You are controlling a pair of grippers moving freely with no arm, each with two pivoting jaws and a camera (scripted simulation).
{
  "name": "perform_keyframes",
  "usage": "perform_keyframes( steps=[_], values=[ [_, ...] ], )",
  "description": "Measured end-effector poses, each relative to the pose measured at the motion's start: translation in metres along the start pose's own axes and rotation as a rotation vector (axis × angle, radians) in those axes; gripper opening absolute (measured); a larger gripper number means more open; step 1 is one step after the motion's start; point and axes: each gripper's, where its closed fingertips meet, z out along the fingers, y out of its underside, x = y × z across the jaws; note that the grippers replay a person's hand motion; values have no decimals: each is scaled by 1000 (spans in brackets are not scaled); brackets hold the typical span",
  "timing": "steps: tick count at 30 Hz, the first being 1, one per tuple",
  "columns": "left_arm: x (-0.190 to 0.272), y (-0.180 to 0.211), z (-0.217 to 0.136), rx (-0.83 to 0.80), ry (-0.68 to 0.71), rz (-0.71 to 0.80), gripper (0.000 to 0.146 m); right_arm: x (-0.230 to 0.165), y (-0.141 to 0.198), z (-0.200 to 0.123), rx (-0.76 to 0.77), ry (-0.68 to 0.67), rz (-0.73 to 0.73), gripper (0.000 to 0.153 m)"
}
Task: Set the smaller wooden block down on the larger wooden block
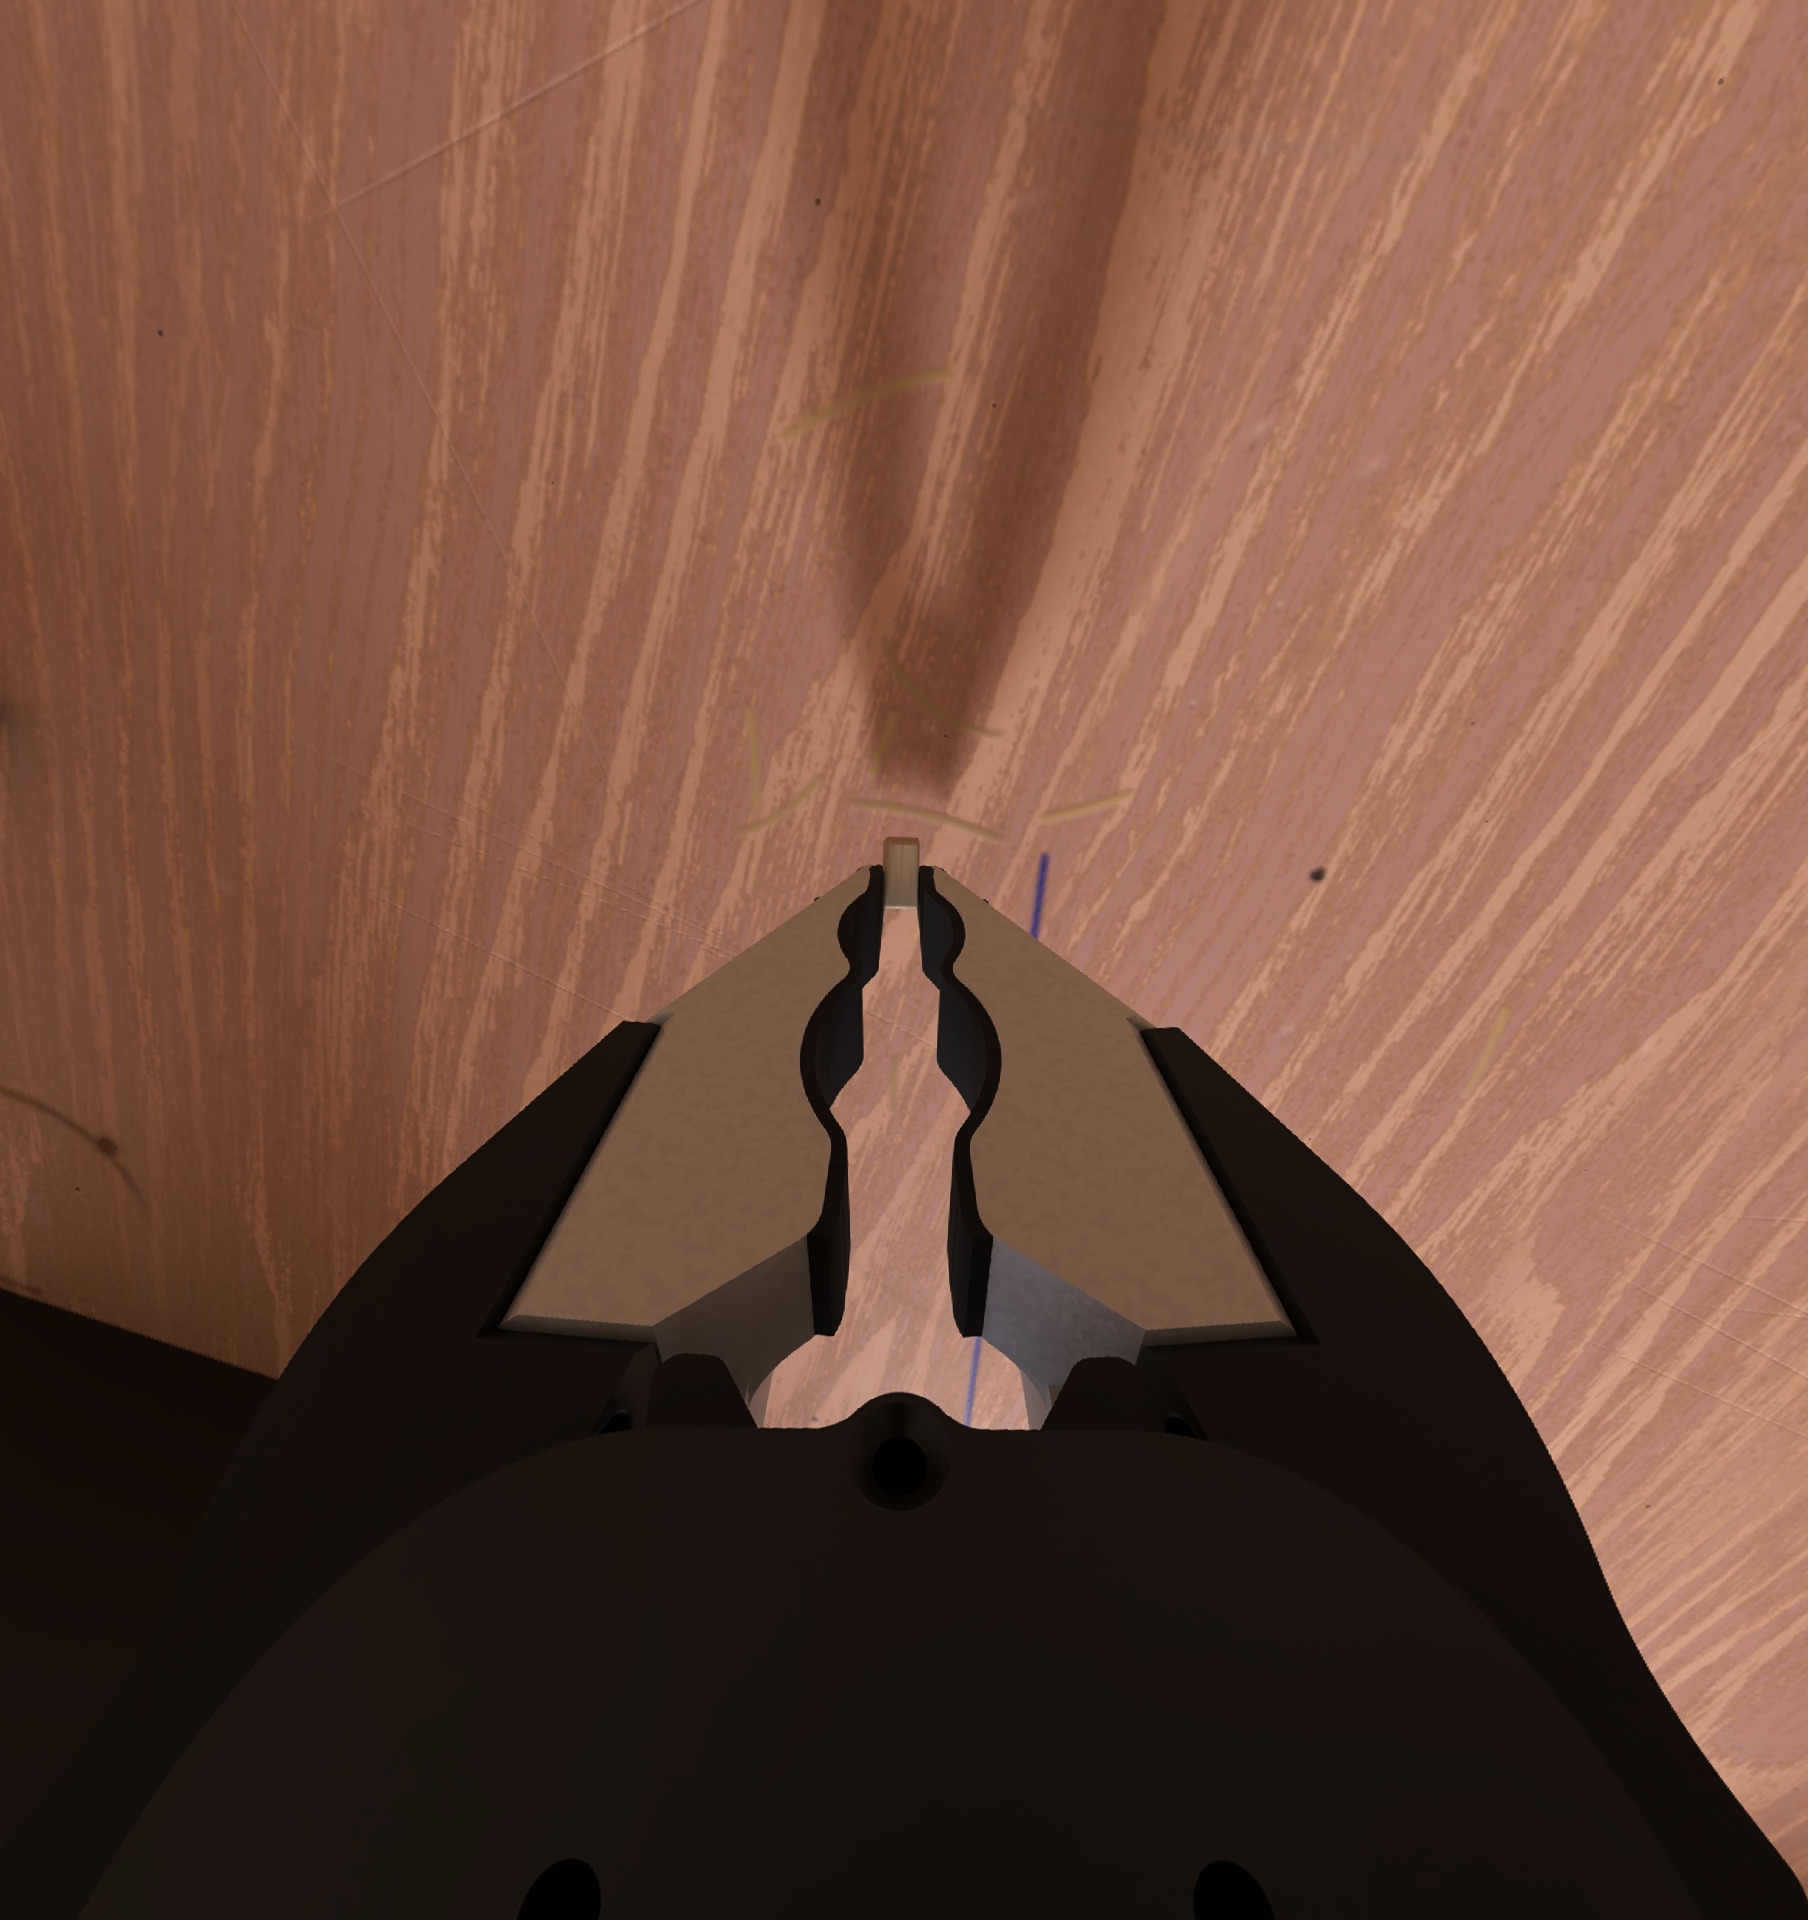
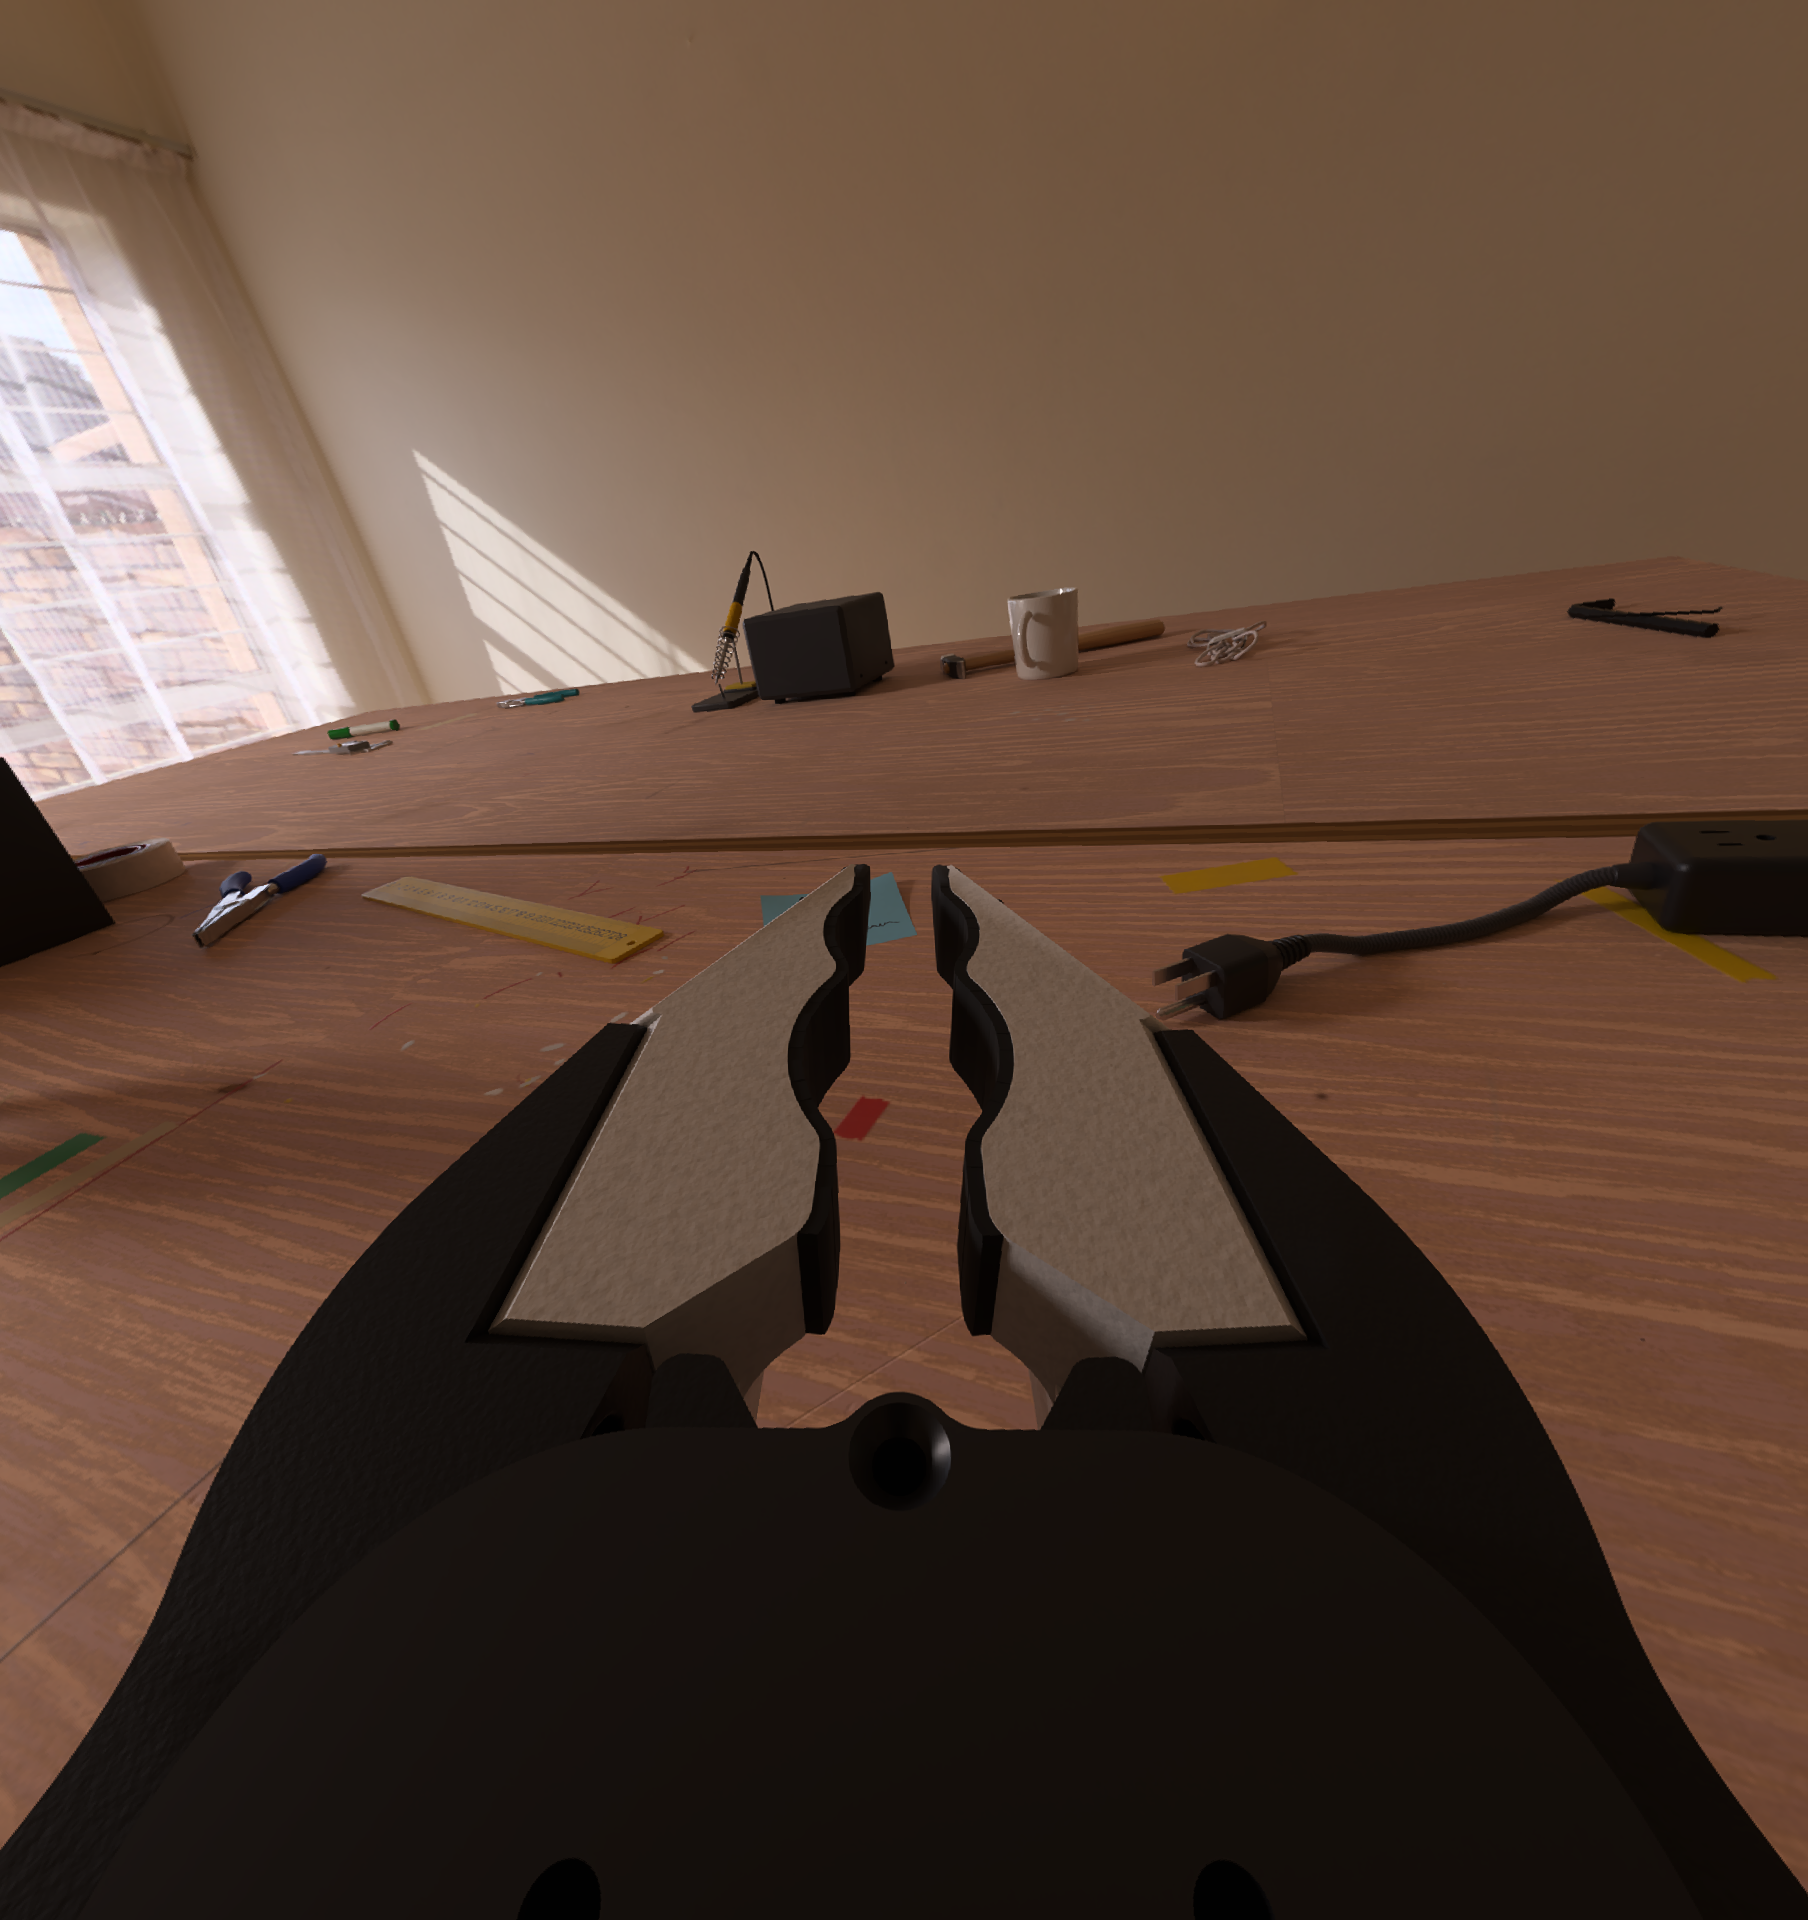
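The smaller wooden block is clamped at 12 o'clock by the left tongs for carrying above the desk; the right tongs are held narrowly parted, empty.

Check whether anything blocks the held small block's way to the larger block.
Cannot settle it: the left gripper pinches the smaller wooden block above bare table, nothing beneath it. The larger block appears in neither view.
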Motion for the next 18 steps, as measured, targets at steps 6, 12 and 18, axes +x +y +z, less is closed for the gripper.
perform_keyframes(
  steps=[6,12,18],
  values=[
    [0,-1,0,5,9,-23,6,0,0,0,-2,-2,1,12],
    [-2,-4,1,12,1,-52,6,0,0,0,0,-3,3,12],
    [-2,2,-3,7,-24,-75,6,0,0,0,1,-3,7,12]
  ],
)
